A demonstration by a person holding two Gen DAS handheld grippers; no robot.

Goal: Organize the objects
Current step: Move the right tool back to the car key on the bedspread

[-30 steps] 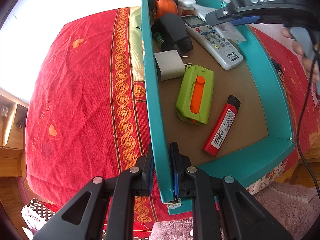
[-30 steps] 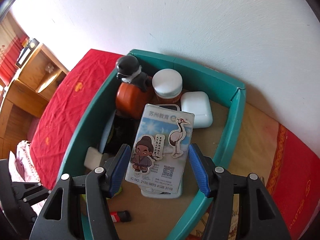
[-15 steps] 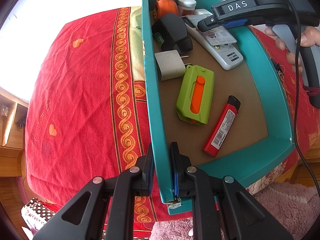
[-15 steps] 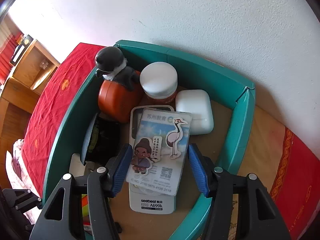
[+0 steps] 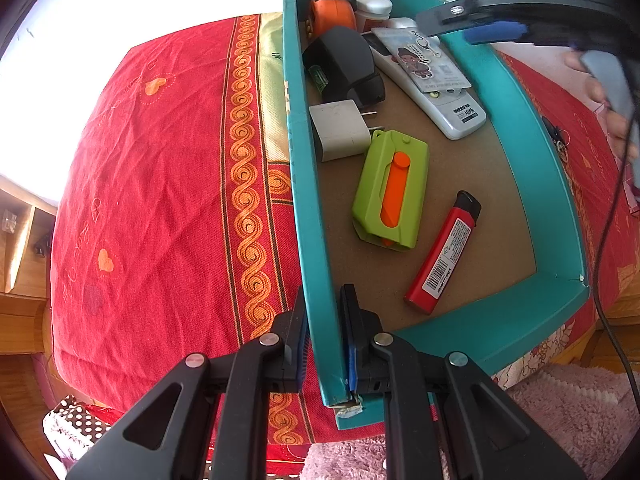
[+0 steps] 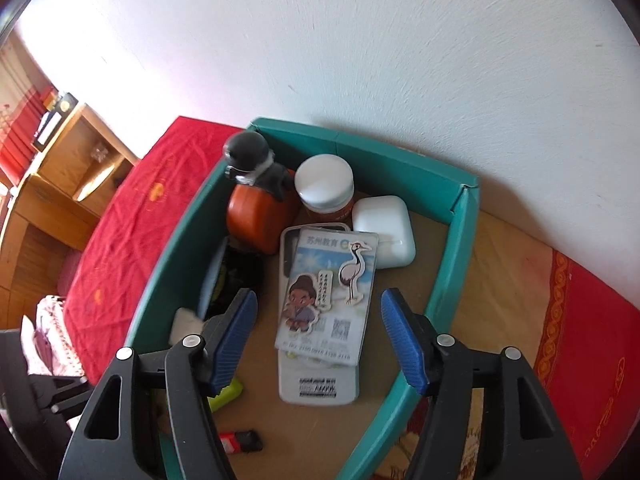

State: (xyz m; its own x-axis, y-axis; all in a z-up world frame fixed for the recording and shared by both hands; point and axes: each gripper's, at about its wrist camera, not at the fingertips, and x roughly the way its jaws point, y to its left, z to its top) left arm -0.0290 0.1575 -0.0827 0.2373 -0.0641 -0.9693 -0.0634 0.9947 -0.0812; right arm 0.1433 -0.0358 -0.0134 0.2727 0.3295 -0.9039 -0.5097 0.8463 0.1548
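With the left gripper [image 5: 325, 336] clamped on the teal tray [image 5: 524, 128] wall, the right gripper [image 6: 316, 336] hangs directly over the illustrated card [image 6: 326, 296] lying lengthwise on the remote [image 6: 318, 384] inside, its jaws opening, pads clear of both card edges.

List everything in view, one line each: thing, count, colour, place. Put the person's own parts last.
tray: 1, teal, on the red cloth
red cloth: 1, red with orange swirls, under the tray
lighter: 1, red, near end of tray
green case: 1, green and orange, mid tray
plug adapter: 1, white, by the tray's wall
black charger: 1, black, beyond the adapter
remote: 1, white, under the card
card: 1, pale blue, cartoon stickers, on the remote
earbud case: 1, white, far corner
jar: 1, white lid
figurine: 1, black on orange
left gripper: shut on tray wall
right gripper: opening, above card
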